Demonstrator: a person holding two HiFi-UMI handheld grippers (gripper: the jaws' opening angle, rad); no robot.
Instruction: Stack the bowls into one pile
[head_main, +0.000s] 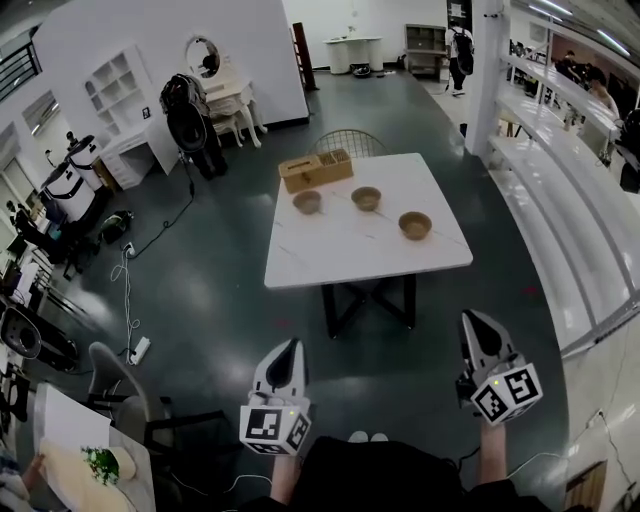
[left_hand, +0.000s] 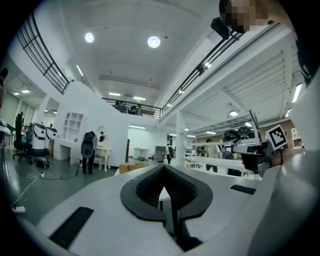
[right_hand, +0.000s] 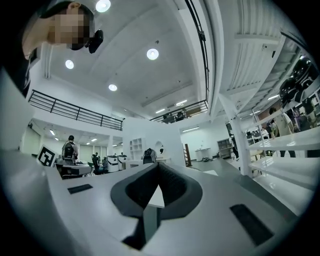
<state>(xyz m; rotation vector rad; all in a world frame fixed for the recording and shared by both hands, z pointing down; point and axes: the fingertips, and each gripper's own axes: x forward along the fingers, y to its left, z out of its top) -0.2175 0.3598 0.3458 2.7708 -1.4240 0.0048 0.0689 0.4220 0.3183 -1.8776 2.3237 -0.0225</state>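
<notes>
In the head view, the left bowl (head_main: 307, 201) and middle bowl (head_main: 366, 198) sit by the table's (head_main: 330, 262) far edge. The right bowl (head_main: 415, 225) is nearer its right edge. All three are apart. In the left gripper view, your left gripper (left_hand: 164, 167) is clenched on nothing. In the right gripper view, your right gripper (right_hand: 158, 165) is likewise clenched and empty.

Wooden bowls (head_main: 366, 198), wooden box (head_main: 316, 170), smooth tabletop (head_main: 340, 252)

Right gripper (right_hand: 159, 166) viewed along its jaws: closed tip to tip, nothing gripped. Sliver of white surface (right_hand: 156, 198) glimpsed through the pad opening; balcony railing (right_hand: 75, 113) and round ceiling lights (right_hand: 152, 53) beyond.
</notes>
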